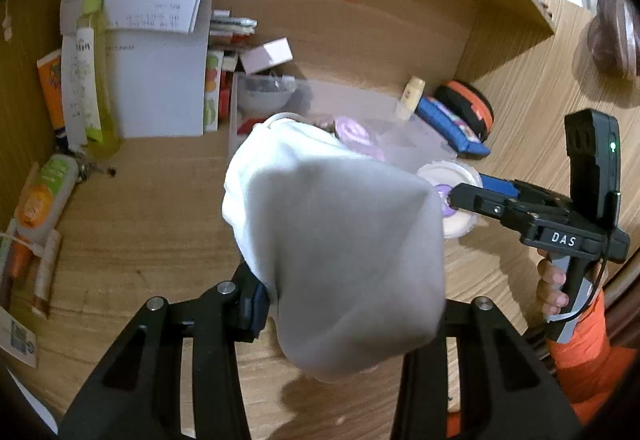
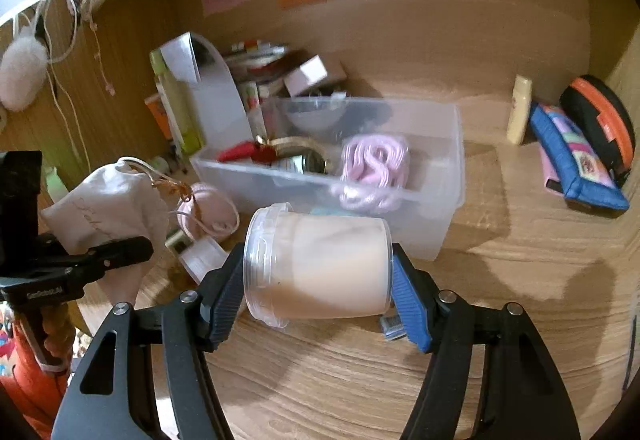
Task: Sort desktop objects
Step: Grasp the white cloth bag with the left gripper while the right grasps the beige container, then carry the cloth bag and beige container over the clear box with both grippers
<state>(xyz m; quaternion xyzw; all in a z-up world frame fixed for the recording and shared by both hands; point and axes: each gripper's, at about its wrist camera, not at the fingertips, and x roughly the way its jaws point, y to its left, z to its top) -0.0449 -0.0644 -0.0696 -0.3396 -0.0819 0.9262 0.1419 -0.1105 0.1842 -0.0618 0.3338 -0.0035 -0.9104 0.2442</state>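
Observation:
My left gripper (image 1: 344,304) is shut on a white drawstring cloth pouch (image 1: 332,240), held above the desk in front of the clear plastic bin (image 1: 416,148). The pouch also shows in the right wrist view (image 2: 108,212), with the left gripper (image 2: 120,248) under it. My right gripper (image 2: 316,280) is shut on a clear plastic jar (image 2: 320,264) with cream-coloured contents, held on its side just in front of the bin (image 2: 448,176). In the left wrist view the right gripper (image 1: 460,196) holds the jar (image 1: 452,200) at the right. The bin holds a pink cord bundle (image 2: 372,168) and small items.
A blue pencil case (image 2: 572,164), an orange and black case (image 2: 600,120) and a small cream bottle (image 2: 520,108) lie at the right. Papers, books and a white box (image 2: 312,72) stand behind the bin. Tubes (image 1: 44,200) lie at the left edge. A pink round item (image 2: 208,208) lies by the bin.

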